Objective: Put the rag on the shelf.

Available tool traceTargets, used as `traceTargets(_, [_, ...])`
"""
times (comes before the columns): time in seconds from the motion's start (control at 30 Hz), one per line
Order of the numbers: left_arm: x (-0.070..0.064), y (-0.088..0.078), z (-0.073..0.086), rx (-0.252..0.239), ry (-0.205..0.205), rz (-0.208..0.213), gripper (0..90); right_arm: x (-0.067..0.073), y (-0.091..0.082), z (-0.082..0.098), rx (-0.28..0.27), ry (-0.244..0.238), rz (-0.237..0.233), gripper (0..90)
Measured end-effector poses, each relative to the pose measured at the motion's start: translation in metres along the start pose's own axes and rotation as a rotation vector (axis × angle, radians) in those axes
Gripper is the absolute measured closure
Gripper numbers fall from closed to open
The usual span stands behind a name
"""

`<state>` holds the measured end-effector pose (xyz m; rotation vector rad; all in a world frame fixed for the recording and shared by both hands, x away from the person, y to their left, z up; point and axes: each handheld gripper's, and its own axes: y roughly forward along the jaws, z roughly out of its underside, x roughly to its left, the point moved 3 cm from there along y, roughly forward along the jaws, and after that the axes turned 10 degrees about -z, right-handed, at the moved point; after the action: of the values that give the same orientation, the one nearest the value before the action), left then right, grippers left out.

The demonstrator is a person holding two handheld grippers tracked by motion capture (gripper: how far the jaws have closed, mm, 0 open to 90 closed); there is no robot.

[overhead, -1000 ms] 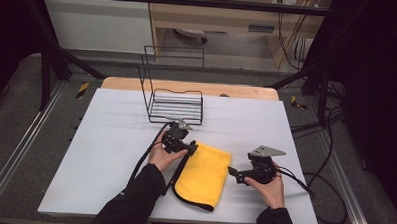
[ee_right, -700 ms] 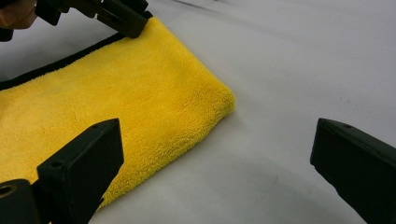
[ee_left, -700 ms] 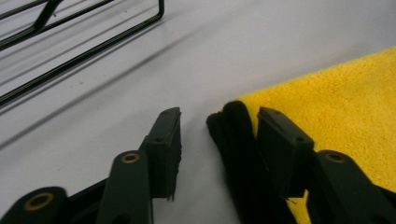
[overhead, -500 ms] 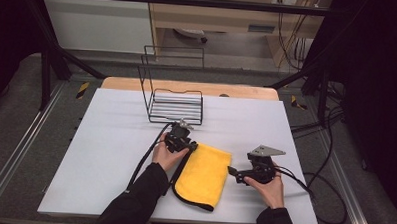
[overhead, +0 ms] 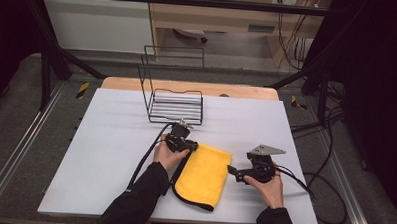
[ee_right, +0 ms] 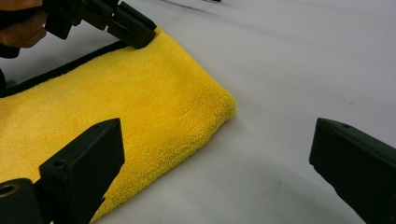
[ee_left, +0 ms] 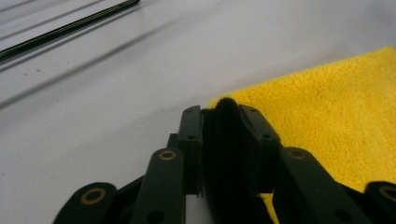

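A folded yellow cloth (overhead: 204, 174) with a black hem lies on the white table (overhead: 110, 154) near its front edge. My left gripper (overhead: 191, 147) sits at the cloth's far left corner. In the left gripper view its jaws have just been closing, and the left gripper (ee_left: 223, 114) now pinches the black hem, with the yellow cloth (ee_left: 336, 107) spread to the right. My right gripper (overhead: 230, 169) rests low at the cloth's right edge. The right gripper (ee_right: 217, 128) is open, one jaw over the yellow cloth (ee_right: 130, 102) and one over bare table, with the left gripper (ee_right: 135, 32) beyond.
A black wire rack (overhead: 177, 103) stands at the back of the table, just beyond the left gripper; one of its wires (ee_left: 70, 25) crosses the left gripper view. Cables (overhead: 323, 196) trail off the table's right side.
The left gripper's jaws have closed onto the cloth's far left corner. Both hands have stayed about where they were.
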<state>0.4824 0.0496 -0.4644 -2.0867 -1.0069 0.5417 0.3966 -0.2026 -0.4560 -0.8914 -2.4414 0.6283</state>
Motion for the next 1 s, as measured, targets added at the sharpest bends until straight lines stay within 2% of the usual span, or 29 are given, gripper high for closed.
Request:
traceTargets(0.2, [-0.003,-0.002,-0.001,0.003,0.016,-0.017,77.3,-0.001,0.002,-0.001,-0.005,0.011,-0.006,4.6])
traceTargets(0.43, [-0.003,-0.008,0.001,-0.020,0.023,-0.032,80.4,-0.002,0.004,-0.002,-0.006,0.017,-0.004,5.3])
traceTargets(0.77, [0.004,-0.027,0.014,-0.061,-0.014,-0.076,81.0,-0.004,0.009,-0.008,-0.032,0.038,0.003,8.0])
traceTargets(0.87, [0.007,-0.030,0.019,-0.064,-0.026,-0.088,81.0,-0.004,0.016,-0.013,-0.027,0.032,0.015,11.2])
traceTargets(1.0, [0.007,-0.031,0.024,-0.078,-0.025,-0.095,80.6,-0.003,0.028,-0.019,-0.032,0.033,0.003,23.3])
